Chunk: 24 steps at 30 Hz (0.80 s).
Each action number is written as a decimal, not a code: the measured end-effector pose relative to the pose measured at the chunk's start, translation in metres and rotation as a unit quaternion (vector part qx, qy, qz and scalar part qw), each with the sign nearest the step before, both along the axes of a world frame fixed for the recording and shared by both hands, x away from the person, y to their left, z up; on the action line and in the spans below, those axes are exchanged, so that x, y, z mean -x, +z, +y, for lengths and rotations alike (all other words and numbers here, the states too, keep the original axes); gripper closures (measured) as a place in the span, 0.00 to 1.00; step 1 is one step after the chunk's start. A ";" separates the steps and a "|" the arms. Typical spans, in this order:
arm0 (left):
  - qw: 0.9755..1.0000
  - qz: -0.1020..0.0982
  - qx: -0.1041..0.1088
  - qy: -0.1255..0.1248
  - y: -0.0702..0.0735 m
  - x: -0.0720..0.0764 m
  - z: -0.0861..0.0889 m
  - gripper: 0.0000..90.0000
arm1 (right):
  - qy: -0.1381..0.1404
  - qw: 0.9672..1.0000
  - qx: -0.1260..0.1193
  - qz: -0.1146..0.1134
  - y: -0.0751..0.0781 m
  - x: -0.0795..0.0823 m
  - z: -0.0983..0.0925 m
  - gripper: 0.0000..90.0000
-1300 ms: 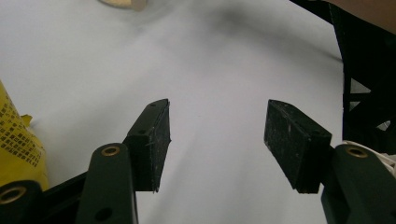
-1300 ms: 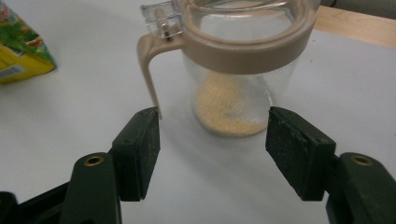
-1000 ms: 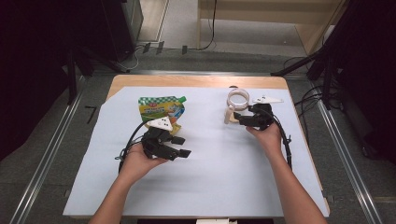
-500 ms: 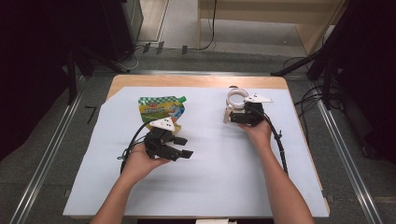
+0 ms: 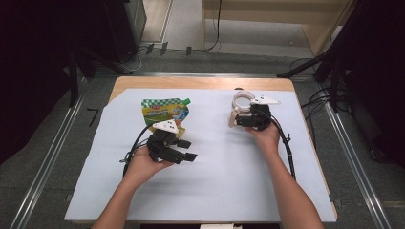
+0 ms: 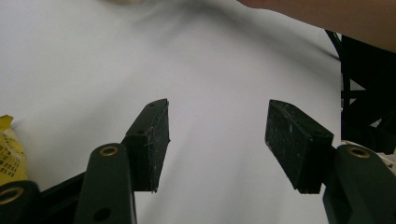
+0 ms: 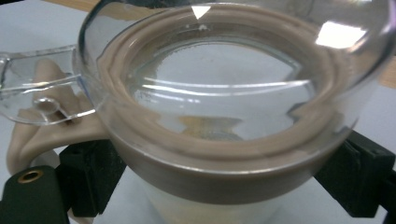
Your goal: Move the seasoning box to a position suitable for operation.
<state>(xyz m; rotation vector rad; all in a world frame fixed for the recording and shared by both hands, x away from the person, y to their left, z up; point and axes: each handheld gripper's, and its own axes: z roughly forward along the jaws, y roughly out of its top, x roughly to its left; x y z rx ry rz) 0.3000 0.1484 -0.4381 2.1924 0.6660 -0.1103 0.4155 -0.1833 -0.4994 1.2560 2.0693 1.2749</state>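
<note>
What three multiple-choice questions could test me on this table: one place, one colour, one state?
1. Where is the pouch? A in the cup; B by the left gripper; C on the floor.
2. The cup rim's colour? A beige; B blue; C red.
3. The left gripper's jaws? A shut; B gripping the pouch; C open, empty.
B: it lies on the cloth just beyond it.
A: a beige ring under the clear lid.
C: just cloth between them.

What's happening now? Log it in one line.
left gripper: open, empty, near spouted pouch | right gripper: jaws just opening, touching sides of lidded cup | lidded cup: upright on white cloth
</note>
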 end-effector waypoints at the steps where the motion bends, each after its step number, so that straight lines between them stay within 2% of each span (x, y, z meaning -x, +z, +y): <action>1: 1.000 0.000 -0.001 0.000 0.000 0.000 0.000 0.45 | 0.003 1.000 -0.003 -0.001 0.002 0.003 0.000 0.13; 8: 1.000 -0.001 -0.001 0.002 0.002 0.002 0.001 0.45 | 0.028 0.999 -0.007 -0.018 0.020 0.028 -0.001 0.13; 12: 1.000 0.003 -0.001 0.003 0.000 0.001 0.001 0.45 | 0.042 0.999 -0.004 -0.025 0.025 0.052 -0.006 0.13; 15: 1.000 0.005 0.001 0.005 0.000 0.000 0.000 0.45 | 0.044 0.999 -0.016 -0.021 0.028 0.068 -0.009 0.13; 19: 1.000 0.005 0.004 0.007 0.000 0.000 0.000 0.45 | 0.056 0.998 -0.028 -0.028 0.031 0.084 -0.010 0.13; 21: 1.000 0.000 -0.004 0.006 0.000 0.000 0.001 0.45 | 0.063 0.997 -0.037 -0.036 0.033 0.091 -0.010 0.13; 24: 1.000 0.000 -0.008 0.010 0.000 0.000 0.004 0.45 | 0.068 0.996 -0.036 -0.036 0.033 0.097 -0.008 0.13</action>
